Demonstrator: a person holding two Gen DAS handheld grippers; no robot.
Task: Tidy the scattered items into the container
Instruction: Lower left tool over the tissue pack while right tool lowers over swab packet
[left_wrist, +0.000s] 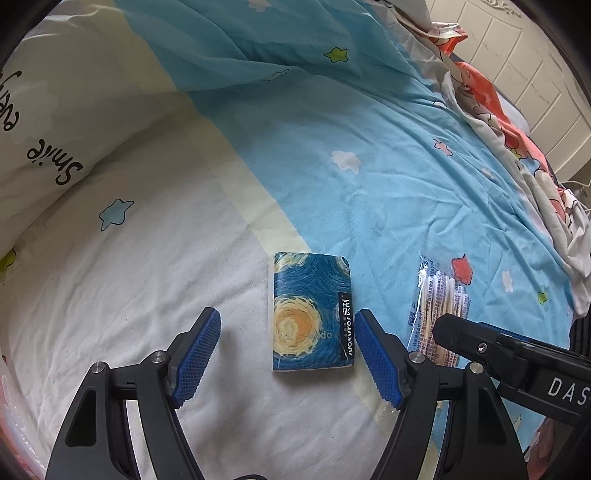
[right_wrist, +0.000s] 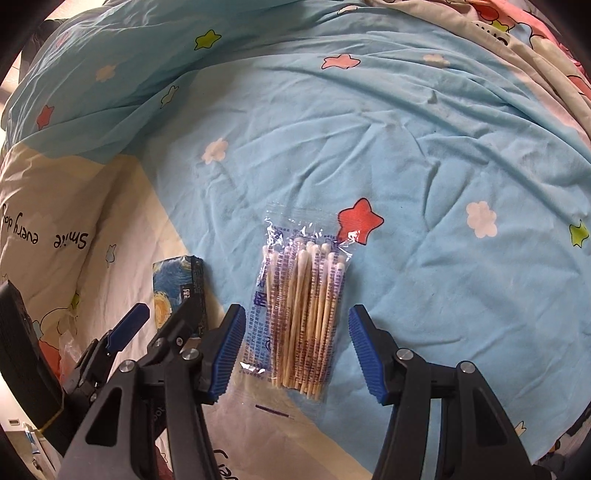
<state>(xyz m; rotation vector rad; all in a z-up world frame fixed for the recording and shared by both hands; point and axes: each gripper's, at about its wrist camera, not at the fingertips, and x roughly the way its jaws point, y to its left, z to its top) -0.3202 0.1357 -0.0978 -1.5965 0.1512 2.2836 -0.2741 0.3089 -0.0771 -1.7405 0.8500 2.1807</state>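
- Left wrist view: the left gripper (left_wrist: 288, 358) is pointing down at the bed with its blue pads spread wide, not clamping anything. A tissue pack (left_wrist: 312, 310) with a swirly starry-night print lies flat on the white part of the bedsheet (left_wrist: 147, 258), sitting in the gap between the pads but closer to the right one, which looks like it's just beside the pack's edge. Can't tell if it's actually touching.
- Same view, off to the right: a clear bag of cotton swabs (left_wrist: 443, 299) lies on the blue part of the sheet, partly covered by the black body of the right gripper (left_wrist: 480, 343) poking in from the side. A pillow (left_wrist: 44, 140) with "Smile" lettering runs along the left, and a bunched-up quilt (left_wrist: 517, 155) along the right.
- Right wrist view: the right gripper (right_wrist: 297, 354) hovers over the cotton swabs (right_wrist: 303, 310), pads released on either side of the bag with visible gaps, so nothing is gripped.
- Same view, left side: the tissue pack (right_wrist: 173, 284) sits just beside the swabs, with the left gripper (right_wrist: 159, 328) over it.
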